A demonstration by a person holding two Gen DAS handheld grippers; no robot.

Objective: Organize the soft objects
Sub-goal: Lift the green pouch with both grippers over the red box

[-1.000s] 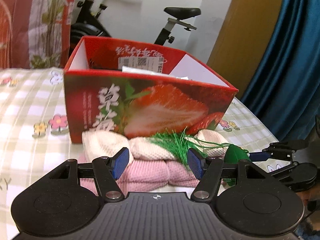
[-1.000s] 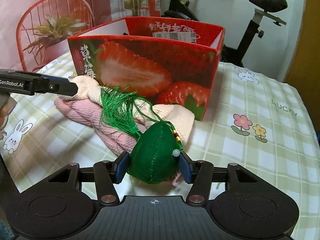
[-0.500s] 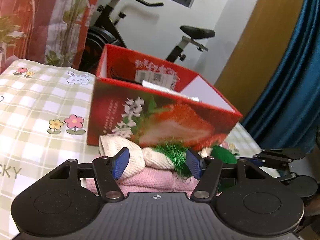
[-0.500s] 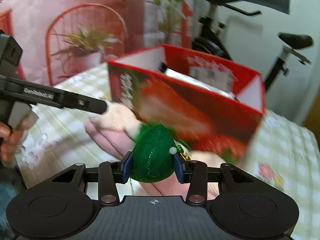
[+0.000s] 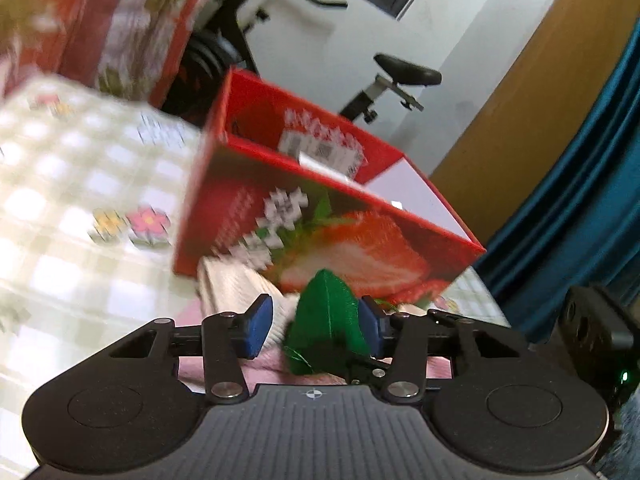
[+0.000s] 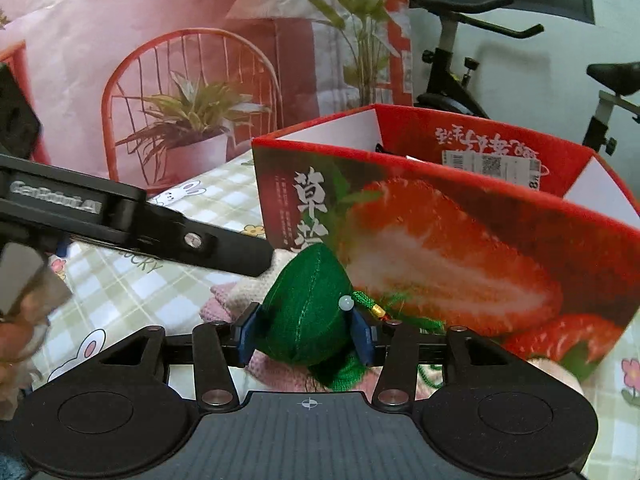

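A green cloth pouch (image 6: 308, 312) with a bead and a green tassel (image 6: 404, 312) sits between the pads of my right gripper (image 6: 304, 338). Both pads press on it while the jaws are easing open. In the left wrist view the same pouch (image 5: 324, 320) stands between the pads of my left gripper (image 5: 315, 326), whose jaws are closing. Its right pad is at the cloth and a gap shows at its left pad. A cream knit (image 5: 236, 280) lies on a pink knit (image 6: 224, 300) under both grippers. Behind them stands the red strawberry box (image 6: 460, 240), open at the top.
The left gripper's finger (image 6: 160, 224) reaches in from the left, a hand (image 6: 12, 340) behind it. The right gripper's black housing (image 5: 592, 332) is at the right. The checked tablecloth (image 5: 80, 208) has free room to the left. Behind the table are an exercise bike (image 5: 404, 76) and a blue curtain (image 5: 580, 220).
The right gripper lifted the pouch off the knits and carried it left, in between the left gripper's pads. The left jaws have narrowed and the left wrist view has rolled.
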